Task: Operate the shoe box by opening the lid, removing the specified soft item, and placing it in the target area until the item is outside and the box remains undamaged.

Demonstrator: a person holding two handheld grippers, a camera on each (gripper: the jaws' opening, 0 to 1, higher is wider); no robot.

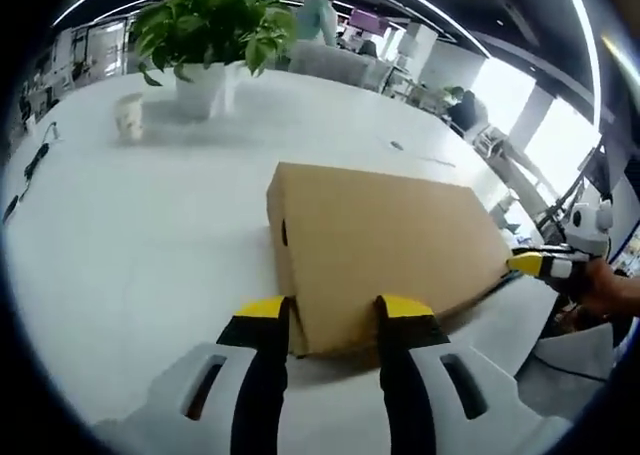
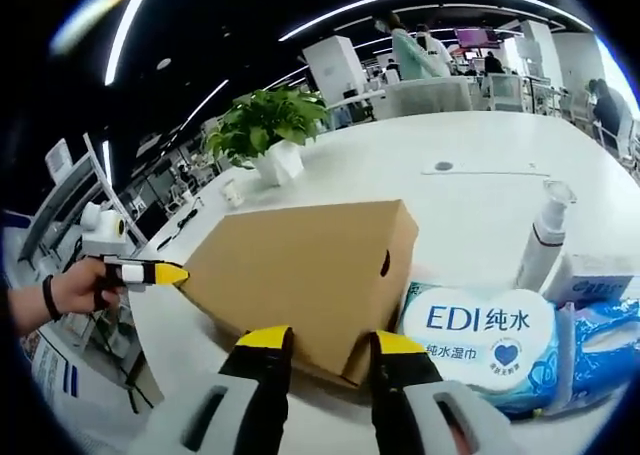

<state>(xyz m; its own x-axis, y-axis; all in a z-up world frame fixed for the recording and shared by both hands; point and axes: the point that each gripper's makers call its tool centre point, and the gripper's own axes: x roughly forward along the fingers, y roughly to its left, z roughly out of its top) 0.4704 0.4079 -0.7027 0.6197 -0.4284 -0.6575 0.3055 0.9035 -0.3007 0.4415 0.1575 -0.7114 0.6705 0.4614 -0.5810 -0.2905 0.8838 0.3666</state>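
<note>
A brown cardboard shoe box [image 1: 390, 245] lies on the white table [image 1: 130, 245] with its lid down; nothing inside shows. In the left gripper view my left gripper [image 1: 335, 310] is open, its yellow-tipped jaws standing either side of the box's near corner. My right gripper [image 1: 528, 264] touches the box's far right end there, held by a hand. In the right gripper view the same box [image 2: 300, 265] shows an oval hole in its end wall. My right gripper [image 2: 330, 343] is open around that near corner. The left gripper [image 2: 160, 272] meets the box's left end.
A potted plant [image 1: 210, 25] and a paper cup [image 1: 130, 115] stand at the table's far side. Right of the box lie a wet wipes pack [image 2: 490, 345], a pump bottle [image 2: 545, 235], a tissue box [image 2: 600, 273] and a blue packet [image 2: 605, 340].
</note>
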